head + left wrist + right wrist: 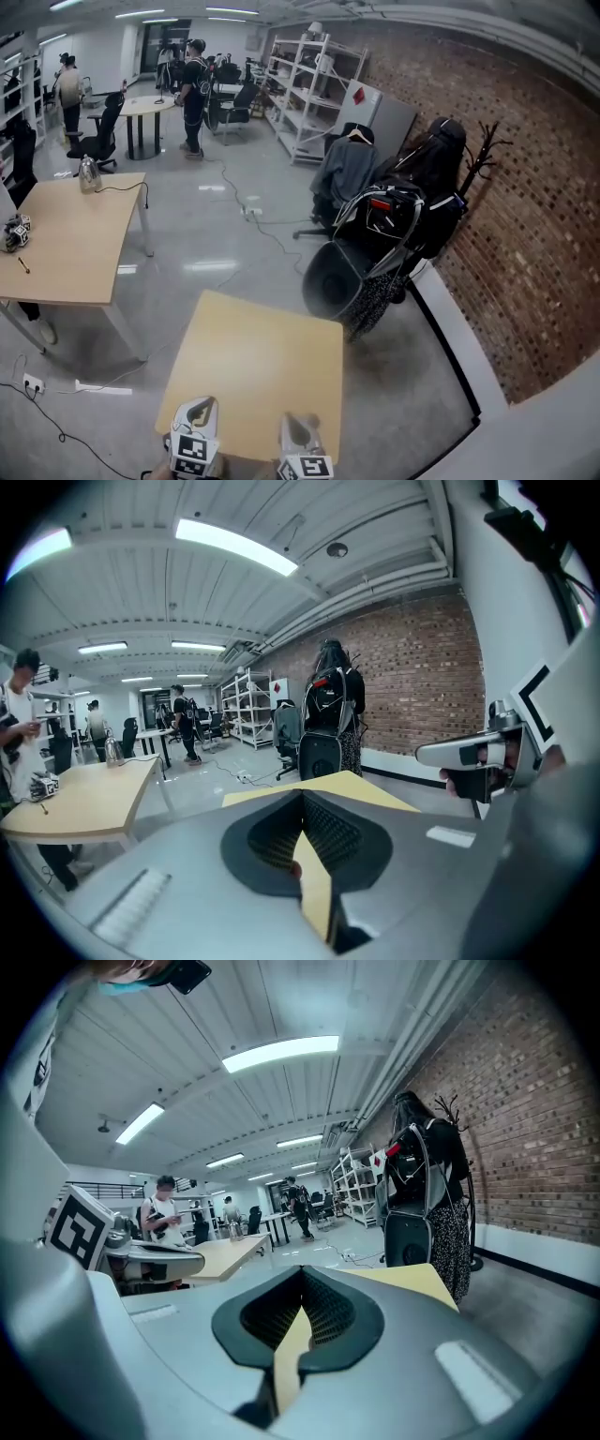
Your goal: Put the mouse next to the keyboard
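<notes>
No mouse and no keyboard show in any view. A small light wooden table [262,366] stands right in front of me, its top bare. My left gripper [197,412] hangs over the table's near left edge, jaws shut with nothing between them. In the left gripper view the left gripper [302,803] points over the table [352,785] toward the room. My right gripper [300,431] is beside it at the near edge, also shut and empty. The right gripper view shows the right gripper [302,1283] with its pads together above the table [412,1283].
A larger wooden table [66,244] at the left carries a kettle [89,173] and a marker cube [14,232]. A rack of bags and jackets [412,206] stands by the brick wall [534,216]. Metal shelves [309,84] and people [194,94] are far back.
</notes>
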`<action>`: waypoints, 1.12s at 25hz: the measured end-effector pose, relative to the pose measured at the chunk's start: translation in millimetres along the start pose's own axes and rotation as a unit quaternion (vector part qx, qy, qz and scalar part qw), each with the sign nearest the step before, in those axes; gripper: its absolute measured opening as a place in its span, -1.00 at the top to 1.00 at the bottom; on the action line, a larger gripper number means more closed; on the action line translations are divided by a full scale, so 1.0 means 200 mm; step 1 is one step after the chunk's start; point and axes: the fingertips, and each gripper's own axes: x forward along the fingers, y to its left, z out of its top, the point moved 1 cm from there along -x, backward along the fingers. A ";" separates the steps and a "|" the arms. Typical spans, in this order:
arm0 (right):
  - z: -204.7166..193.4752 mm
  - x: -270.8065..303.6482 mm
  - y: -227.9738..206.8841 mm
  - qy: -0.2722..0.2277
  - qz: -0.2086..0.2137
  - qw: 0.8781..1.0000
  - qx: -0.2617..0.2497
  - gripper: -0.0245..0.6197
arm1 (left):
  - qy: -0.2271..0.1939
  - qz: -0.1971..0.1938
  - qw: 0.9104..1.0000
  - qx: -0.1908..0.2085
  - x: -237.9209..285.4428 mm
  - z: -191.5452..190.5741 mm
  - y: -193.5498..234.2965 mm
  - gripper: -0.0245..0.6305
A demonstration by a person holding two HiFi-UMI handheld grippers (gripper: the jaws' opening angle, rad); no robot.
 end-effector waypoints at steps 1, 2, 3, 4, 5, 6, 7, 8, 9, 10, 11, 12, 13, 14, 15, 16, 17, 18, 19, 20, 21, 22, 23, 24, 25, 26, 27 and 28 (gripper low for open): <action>0.01 0.00 0.00 -0.003 0.000 1.000 -0.001 0.88 | -0.003 0.000 1.000 0.000 0.00 0.01 0.00 0.93; 0.02 -0.01 0.00 -0.006 0.001 1.000 -0.002 0.88 | -0.005 0.001 1.000 0.000 -0.01 0.01 0.00 0.92; 0.03 -0.01 0.01 -0.010 0.002 1.000 -0.003 0.88 | -0.007 0.002 1.000 0.000 -0.01 0.02 0.00 0.93; 0.04 -0.01 0.01 -0.014 0.002 1.000 -0.005 0.88 | -0.009 0.002 1.000 -0.001 -0.01 0.03 0.00 0.93; 0.05 -0.02 0.02 -0.016 0.002 1.000 -0.006 0.88 | -0.011 0.002 1.000 -0.001 -0.01 0.04 0.00 0.93; 0.06 -0.02 0.02 -0.017 0.001 1.000 -0.005 0.88 | -0.013 0.001 1.000 -0.001 -0.01 0.05 0.00 0.93; 0.06 -0.02 0.01 -0.016 -0.001 1.000 -0.005 0.88 | -0.015 0.001 1.000 0.000 -0.01 0.06 0.00 0.93; 0.06 -0.02 0.01 -0.015 -0.002 1.000 -0.004 0.88 | -0.017 0.001 1.000 0.002 0.00 0.07 0.00 0.93; 0.07 -0.02 0.02 -0.015 -0.002 1.000 -0.005 0.88 | -0.019 0.002 1.000 0.002 0.00 0.08 0.00 0.92; 0.07 -0.02 0.02 -0.016 -0.002 1.000 -0.005 0.88 | -0.020 0.002 1.000 0.002 0.00 0.08 0.01 0.92; 0.07 -0.02 0.02 -0.017 -0.002 1.000 -0.005 0.88 | -0.021 0.002 1.000 0.002 -0.01 0.09 0.01 0.93; 0.07 -0.03 0.03 -0.018 -0.002 1.000 -0.005 0.88 | -0.022 0.002 1.000 0.002 -0.01 0.09 0.01 0.93; 0.07 -0.03 0.03 -0.019 -0.003 1.000 -0.005 0.88 | -0.022 0.001 1.000 0.003 -0.01 0.09 0.01 0.93; 0.07 -0.03 0.03 -0.020 -0.004 1.000 -0.006 0.88 | -0.023 0.000 1.000 0.003 -0.01 0.09 0.01 0.93; 0.07 -0.03 0.03 -0.020 -0.004 1.000 -0.006 0.88 | -0.024 0.000 1.000 0.003 -0.02 0.08 0.01 0.93; 0.06 -0.03 0.03 -0.021 -0.004 1.000 -0.006 0.88 | -0.024 0.000 1.000 0.003 -0.02 0.08 0.01 0.93; 0.06 -0.03 0.03 -0.021 -0.004 1.000 -0.006 0.88 | -0.024 -0.001 1.000 0.003 -0.02 0.08 0.01 0.93; 0.06 -0.03 0.03 -0.021 -0.004 1.000 -0.006 0.88 | -0.024 -0.001 1.000 0.003 -0.01 0.08 0.01 0.92; 0.06 -0.03 0.02 -0.020 -0.004 1.000 -0.005 0.88 | -0.023 -0.002 1.000 0.003 -0.01 0.08 0.01 0.93; 0.06 -0.02 0.02 -0.018 -0.003 1.000 -0.005 0.88 | -0.023 -0.002 1.000 0.003 -0.01 0.08 0.00 0.93; 0.06 -0.02 0.02 -0.017 -0.002 1.000 -0.005 0.88 | -0.022 -0.002 1.000 0.003 -0.01 0.09 0.00 0.93; 0.06 -0.02 0.02 -0.016 -0.001 1.000 -0.006 0.88 | -0.022 -0.002 1.000 0.004 0.00 0.09 -0.01 0.92; 0.05 -0.02 0.02 -0.016 0.001 1.000 -0.007 0.88 | -0.022 -0.001 1.000 0.003 0.00 0.09 -0.01 0.93; 0.05 -0.02 0.02 -0.016 0.002 1.000 -0.008 0.88 | -0.022 -0.001 1.000 0.003 0.00 0.08 -0.01 0.93; 0.05 -0.02 0.02 -0.016 0.002 1.000 -0.008 0.88 | -0.022 -0.001 1.000 0.003 0.00 0.08 -0.01 0.92; 0.04 -0.02 0.02 -0.015 0.001 1.000 -0.007 0.88 | -0.022 -0.001 1.000 0.003 -0.01 0.08 -0.01 0.92; 0.04 -0.03 0.02 -0.014 -0.001 1.000 -0.006 0.88 | -0.022 -0.001 1.000 0.003 -0.01 0.08 -0.01 0.93; 0.05 -0.03 0.02 -0.014 -0.003 1.000 -0.004 0.88 | -0.022 -0.001 1.000 0.004 -0.01 0.08 -0.01 0.92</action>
